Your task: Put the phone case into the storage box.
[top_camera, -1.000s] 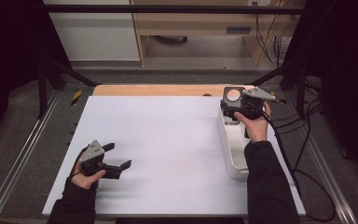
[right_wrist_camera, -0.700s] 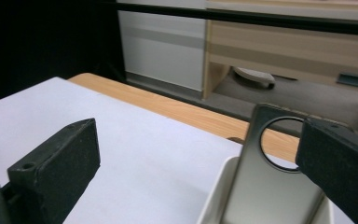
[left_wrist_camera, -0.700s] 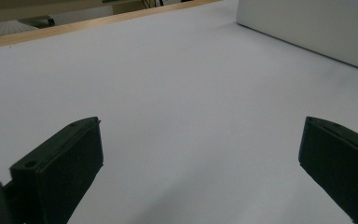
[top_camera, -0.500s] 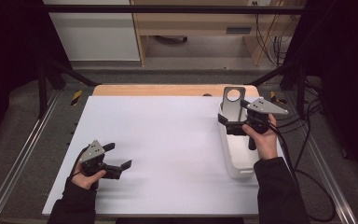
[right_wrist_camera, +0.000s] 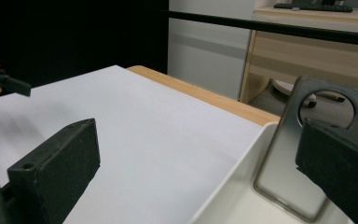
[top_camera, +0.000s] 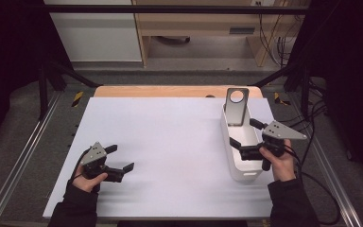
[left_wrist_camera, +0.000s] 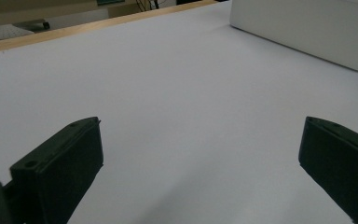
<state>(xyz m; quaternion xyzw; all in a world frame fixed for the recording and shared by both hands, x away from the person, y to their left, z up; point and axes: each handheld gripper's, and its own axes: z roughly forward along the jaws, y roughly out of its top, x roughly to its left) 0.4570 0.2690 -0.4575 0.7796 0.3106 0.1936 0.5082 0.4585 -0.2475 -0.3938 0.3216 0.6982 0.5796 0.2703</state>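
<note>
A grey metal plate (top_camera: 237, 106) with a round hole stands upright in the far end of a long white bin (top_camera: 248, 176), leaning on its end wall. My right gripper (top_camera: 244, 132) hovers over the bin's middle, open and holding nothing, a short way back from the plate. In the right gripper view the plate (right_wrist_camera: 303, 154) rises just beyond the right jaw, inside the bin's rim (right_wrist_camera: 233, 177). My left gripper (top_camera: 122, 157) rests open on the white tabletop at the near left, nothing between its jaws; the bin (left_wrist_camera: 307, 28) lies far off in its view.
The white table sheet (top_camera: 170, 142) ends at a wooden strip (top_camera: 170, 91) at the back. Metal rails (top_camera: 23, 156) run along both sides, and cables (top_camera: 321, 179) trail at the right. A cabinet and a wooden desk stand beyond the table.
The right gripper has let go of the metal plate at the bin's far end and drawn back toward the person. The plate now leans alone in the bin. The left gripper has stayed still.
</note>
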